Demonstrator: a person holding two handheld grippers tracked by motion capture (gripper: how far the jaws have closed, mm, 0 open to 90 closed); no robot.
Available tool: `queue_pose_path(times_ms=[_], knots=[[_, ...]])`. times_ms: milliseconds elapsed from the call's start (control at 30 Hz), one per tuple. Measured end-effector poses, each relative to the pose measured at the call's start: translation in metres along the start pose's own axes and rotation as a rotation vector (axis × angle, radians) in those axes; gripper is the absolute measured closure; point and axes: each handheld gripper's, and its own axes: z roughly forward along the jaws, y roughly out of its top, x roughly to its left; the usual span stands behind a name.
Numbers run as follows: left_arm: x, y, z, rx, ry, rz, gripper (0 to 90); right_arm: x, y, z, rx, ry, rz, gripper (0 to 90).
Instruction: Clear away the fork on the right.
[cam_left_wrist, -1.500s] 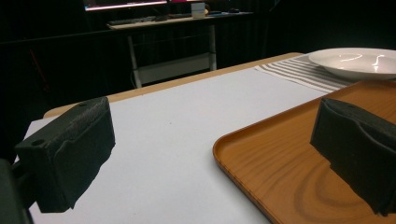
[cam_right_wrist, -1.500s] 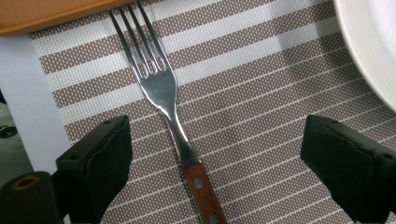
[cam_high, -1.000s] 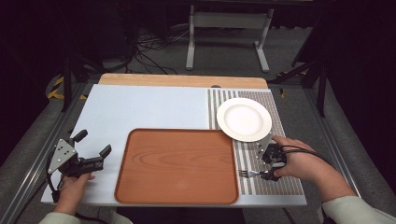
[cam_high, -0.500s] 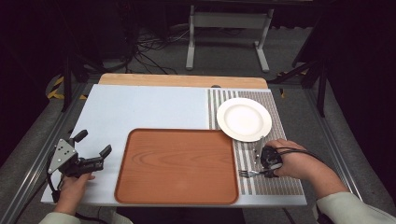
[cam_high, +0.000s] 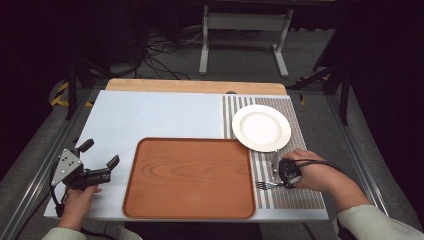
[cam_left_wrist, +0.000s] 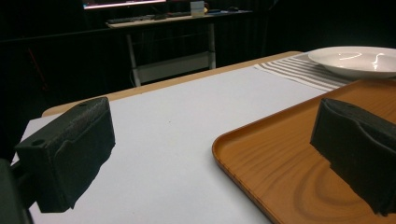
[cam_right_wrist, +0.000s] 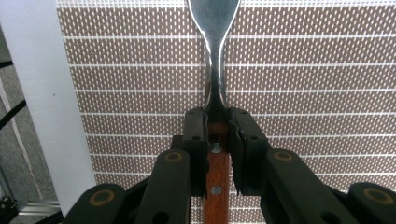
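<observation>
A fork with a wooden handle (cam_right_wrist: 218, 182) and a steel neck (cam_right_wrist: 215, 70) lies on the striped placemat (cam_high: 295, 195). My right gripper (cam_right_wrist: 217, 123) is shut on the handle where it meets the steel. From above, the fork's tines (cam_high: 262, 185) point left, out from under the right gripper (cam_high: 281, 176) and the hand. My left gripper (cam_high: 100, 153) rests at the table's front left, held by the left hand. Its jaws stand wide open with nothing between them (cam_left_wrist: 210, 154), and they face the brown tray (cam_left_wrist: 289, 163).
The wooden tray (cam_high: 190, 175) fills the front middle. A white plate (cam_high: 261, 127) sits on the placemat behind the right hand. A slim metal utensil (cam_high: 274, 159) lies between plate and hand. The white tabletop (cam_high: 160, 115) stretches behind the tray.
The right hand has shifted slightly down and left over the fork. The left gripper has not moved.
</observation>
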Motion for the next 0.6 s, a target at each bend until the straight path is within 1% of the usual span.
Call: queue_pose_path(times_ms=[33, 67, 200, 433, 600], knots=[[0.000, 0.000, 0.000, 0.001, -0.002, -0.001, 0.3, 0.000, 0.000, 0.000, 0.005, -0.006, -0.007, 78.2], [0.000, 0.000, 0.000, 0.001, -0.002, -0.001, 0.3, 0.001, 0.000, 0.000, -0.001, -0.004, -0.008, 78.3], [0.001, 0.000, 0.000, 0.004, 0.000, 0.001, 0.3, 0.002, -0.001, -0.002, 0.002, -0.004, -0.006, 78.4], [0.000, 0.000, 0.000, -0.001, 0.000, 0.000, 0.3, 0.002, -0.001, -0.023, -0.022, -0.025, 0.014, 78.4], [0.000, 0.000, 0.000, 0.000, -0.002, -0.001, 0.3, 0.002, -0.004, -0.039, -0.055, -0.052, 0.033, 78.4]])
